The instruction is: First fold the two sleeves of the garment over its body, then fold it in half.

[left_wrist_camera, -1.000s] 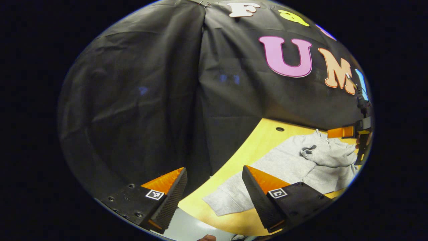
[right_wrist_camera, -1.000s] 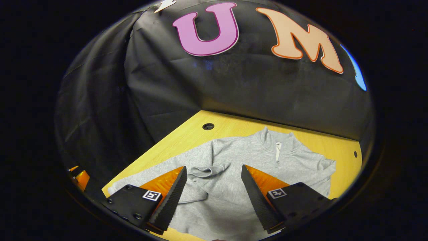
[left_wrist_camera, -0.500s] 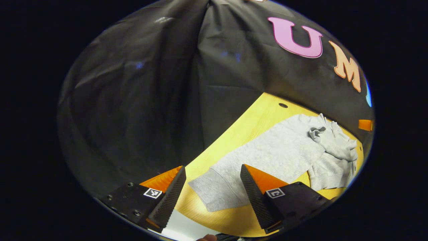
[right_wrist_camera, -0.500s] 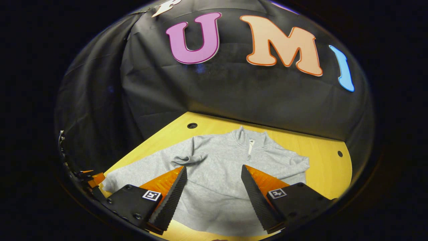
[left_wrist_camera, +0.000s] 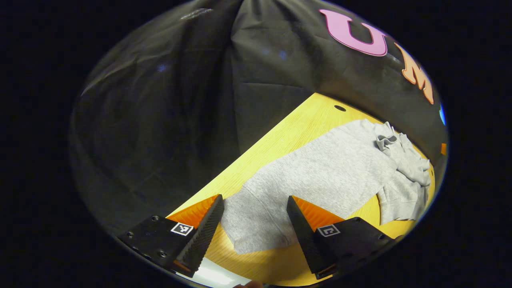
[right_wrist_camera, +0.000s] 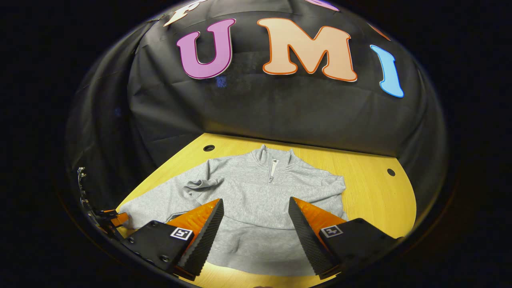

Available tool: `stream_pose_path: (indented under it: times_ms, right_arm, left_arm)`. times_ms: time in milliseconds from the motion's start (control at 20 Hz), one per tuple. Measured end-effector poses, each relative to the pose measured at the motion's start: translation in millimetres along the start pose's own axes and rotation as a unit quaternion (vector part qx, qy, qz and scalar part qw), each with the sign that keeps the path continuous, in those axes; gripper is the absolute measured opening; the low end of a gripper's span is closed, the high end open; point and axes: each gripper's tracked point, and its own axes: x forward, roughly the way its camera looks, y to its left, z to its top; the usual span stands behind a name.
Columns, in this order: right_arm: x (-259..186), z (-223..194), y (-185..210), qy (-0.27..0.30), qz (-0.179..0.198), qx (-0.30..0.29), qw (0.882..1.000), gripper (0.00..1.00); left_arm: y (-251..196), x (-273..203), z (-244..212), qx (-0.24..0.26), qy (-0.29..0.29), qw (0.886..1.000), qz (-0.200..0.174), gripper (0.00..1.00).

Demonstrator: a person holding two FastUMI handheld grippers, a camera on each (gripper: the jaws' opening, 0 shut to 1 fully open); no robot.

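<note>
The grey sweatshirt (right_wrist_camera: 256,200) lies flat on the desk (right_wrist_camera: 372,192), its outstretched sleeve (left_wrist_camera: 256,220) reaching toward the left tongs (left_wrist_camera: 252,234), which hover nearer it, spread and empty, as are the right tongs (right_wrist_camera: 254,236).

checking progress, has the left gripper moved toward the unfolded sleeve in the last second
Yes. The left gripper has closed in: the sleeve cuff now lies between its open fingers, and the table's hole sits higher.
</note>
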Motion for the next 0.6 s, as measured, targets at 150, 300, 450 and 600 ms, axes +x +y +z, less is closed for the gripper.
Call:
stream_pose_path:
  times_ms: [150, 300, 450, 600]
  right_arm:
    - [-5, -2, -6, 0.000, -0.003, 0.002, 1.000, 1.00]
    - [-11, -4, -13, -0.005, -0.008, 0.003, 1.000, 1.00]
    - [-20, -2, -22, -0.016, -0.014, 0.006, 1.000, 1.00]
    - [-24, -10, -31, -0.010, -0.017, 0.009, 1.000, 0.99]
  left_arm:
    - [-4, 3, -1, 0.026, -0.008, 1.000, 0.001, 0.96]
    - [-13, 6, -3, 0.025, 0.000, 1.000, -0.007, 0.77]
    - [-17, 5, 3, 0.025, 0.002, 1.000, -0.014, 0.28]
    - [-20, 7, 4, -0.007, 0.008, 1.000, -0.008, 0.00]
